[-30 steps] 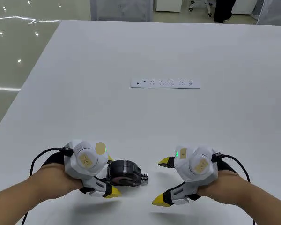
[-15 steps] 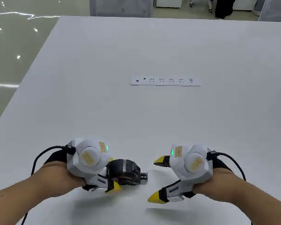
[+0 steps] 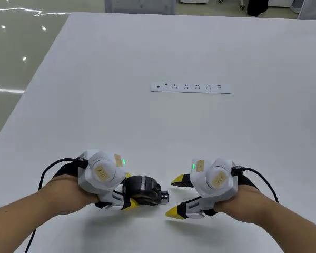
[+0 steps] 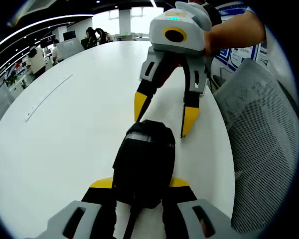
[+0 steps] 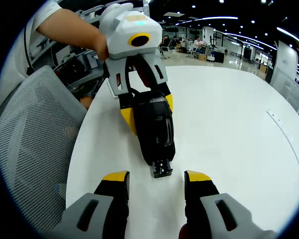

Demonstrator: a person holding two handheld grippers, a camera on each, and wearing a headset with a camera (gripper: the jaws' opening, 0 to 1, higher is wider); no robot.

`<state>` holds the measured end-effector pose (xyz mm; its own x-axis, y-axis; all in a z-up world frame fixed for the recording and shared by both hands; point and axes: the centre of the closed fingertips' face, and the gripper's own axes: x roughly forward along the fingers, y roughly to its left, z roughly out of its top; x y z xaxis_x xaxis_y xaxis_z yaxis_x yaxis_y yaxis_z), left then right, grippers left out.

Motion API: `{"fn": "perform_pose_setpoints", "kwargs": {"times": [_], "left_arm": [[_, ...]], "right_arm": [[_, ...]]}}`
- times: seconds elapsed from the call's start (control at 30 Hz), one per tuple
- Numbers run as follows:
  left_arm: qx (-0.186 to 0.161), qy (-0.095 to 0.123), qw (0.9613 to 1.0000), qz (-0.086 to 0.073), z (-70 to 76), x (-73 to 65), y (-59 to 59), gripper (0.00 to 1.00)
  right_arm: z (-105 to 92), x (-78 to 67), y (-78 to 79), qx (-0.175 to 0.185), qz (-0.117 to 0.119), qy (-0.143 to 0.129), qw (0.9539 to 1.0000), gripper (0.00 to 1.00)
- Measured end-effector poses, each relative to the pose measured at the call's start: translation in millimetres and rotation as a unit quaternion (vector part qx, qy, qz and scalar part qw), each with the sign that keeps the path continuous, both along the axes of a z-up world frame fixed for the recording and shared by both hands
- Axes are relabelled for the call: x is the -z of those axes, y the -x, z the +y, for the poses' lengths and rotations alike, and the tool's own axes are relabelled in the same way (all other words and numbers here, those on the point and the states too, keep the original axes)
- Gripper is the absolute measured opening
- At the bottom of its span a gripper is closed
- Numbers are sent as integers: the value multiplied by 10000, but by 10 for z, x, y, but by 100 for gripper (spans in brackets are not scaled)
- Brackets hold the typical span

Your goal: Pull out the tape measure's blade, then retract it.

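obs, head view: tape measure (image 3: 142,190) sits at the near edge of the white table (image 3: 147,132), close in front of the person, between the 2 grippers. black case, lying low on the table top.

left gripper (image 3: 128,191): jaws pinching the tape measure case from both sides; in the left gripper view the yellow tips press against the rear half of the case, 1 on each flank. a hand wraps the gripper body; a black cable (image 3: 52,168) trails off behind it.

right gripper (image 3: 175,196): jaws spread wide, pointed at the front of the case. in the right gripper view the end hook (image 5: 162,169) of the blade lies just ahead of the gap between the 2 yellow tips, with white table showing on either side of it. no contact visible between tips and hook.

blade: only the end hook shows at the case mouth; no length of blade is out.

other items: white power strip (image 3: 190,87) lies flat further up the table, well apart from the grippers. grey mesh chair (image 4: 259,124) stands at the table edge.
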<state>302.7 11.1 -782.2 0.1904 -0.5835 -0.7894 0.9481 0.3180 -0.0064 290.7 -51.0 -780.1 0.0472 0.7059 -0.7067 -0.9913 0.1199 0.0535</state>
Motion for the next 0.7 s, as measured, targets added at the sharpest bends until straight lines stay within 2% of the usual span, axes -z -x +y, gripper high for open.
{"fn": "perform_pose_setpoints", "kwargs": {"times": [0.37,0.47,0.7], "left_arm": [[-9,11,10000,27,5,2,-1,32],[-11,25,10000,30,7,1,-1,32],[-12,38,10000,54,1,1,-3,32]], "right_arm": [[95,46,-74,-20,-128,-134,9998,26],[119,38,-62,-83,-135,-201,9997,17],[118,76,-75,-106,-161,-178,9997,17]]}}
